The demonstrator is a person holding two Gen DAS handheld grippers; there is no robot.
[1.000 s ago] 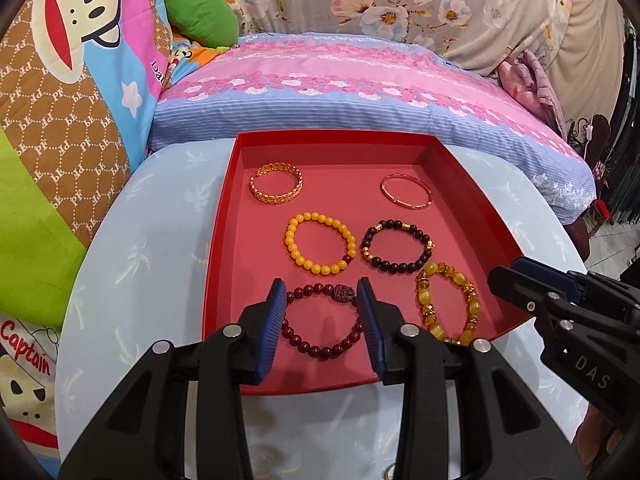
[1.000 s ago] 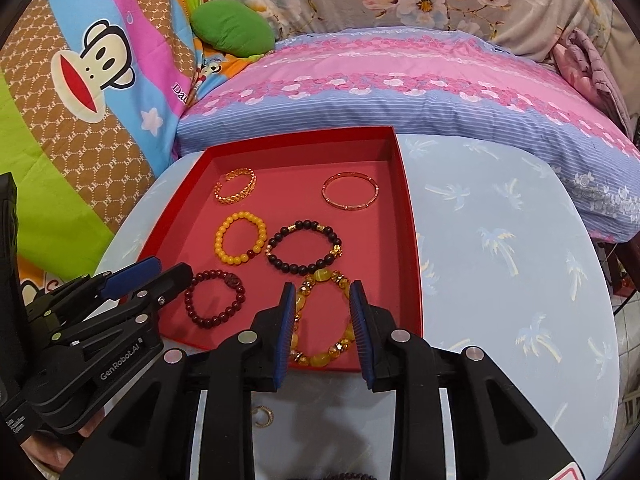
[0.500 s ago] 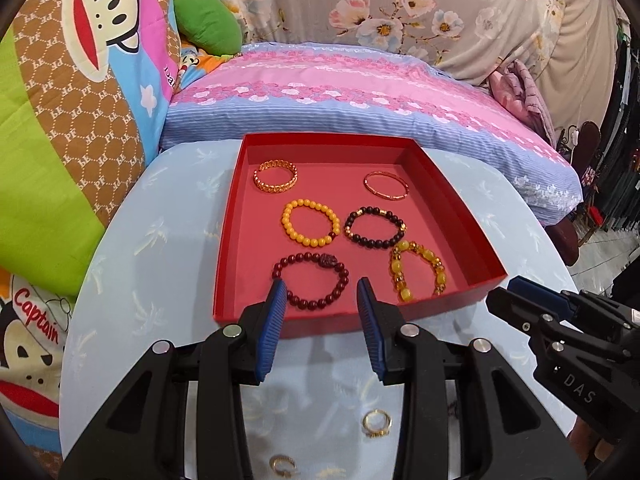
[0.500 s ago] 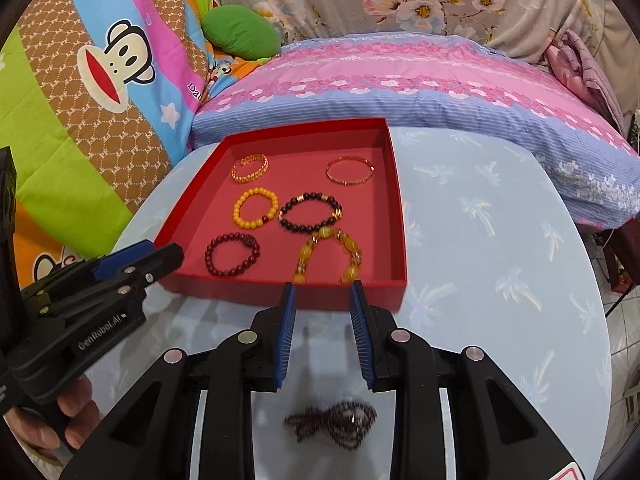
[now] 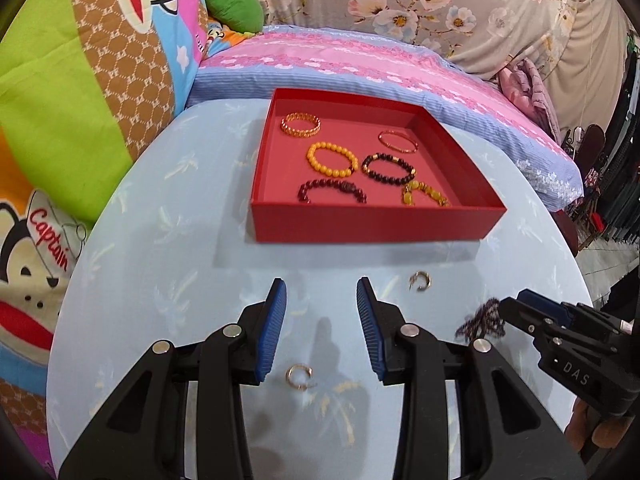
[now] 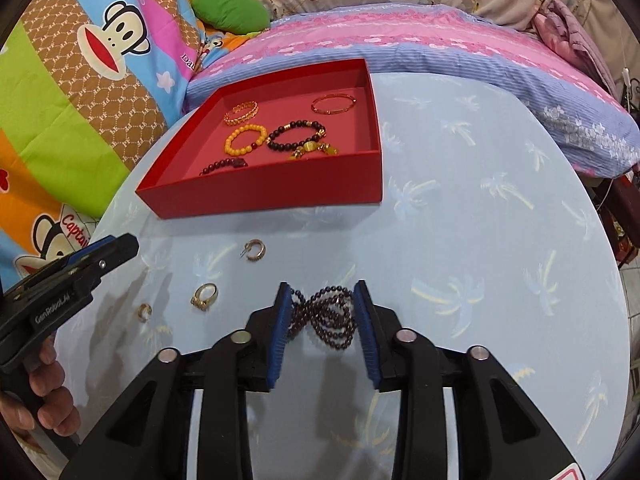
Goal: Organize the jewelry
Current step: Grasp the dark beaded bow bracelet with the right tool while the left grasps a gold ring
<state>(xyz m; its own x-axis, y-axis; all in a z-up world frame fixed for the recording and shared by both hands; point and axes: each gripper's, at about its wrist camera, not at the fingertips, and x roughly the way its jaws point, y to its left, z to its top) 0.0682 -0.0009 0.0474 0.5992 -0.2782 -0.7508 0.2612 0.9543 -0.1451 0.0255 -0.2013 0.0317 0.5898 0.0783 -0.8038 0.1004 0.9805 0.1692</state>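
Note:
A red tray (image 5: 372, 230) (image 6: 260, 196) holds several bracelets. A dark beaded necklace (image 6: 324, 316) lies bunched on the table between the fingers of my right gripper (image 6: 322, 330), which is open around it. My left gripper (image 5: 320, 328) is open and empty above the table, near a small gold ring (image 5: 299, 376). A hoop earring (image 5: 419, 281) (image 6: 255, 250) lies in front of the tray. Two more rings (image 6: 205, 296) (image 6: 144, 312) lie left of the necklace.
The round table (image 6: 480, 240) has a light blue palm-print cloth. A bed with a pink and blue cover (image 5: 360, 64) stands behind it. Colourful cartoon bedding (image 5: 80, 80) is at the left. The table edge drops off at the right.
Both grippers have pulled back from the tray toward the near side of the table. The right gripper now straddles the dark necklace; the rings and earring have come into view.

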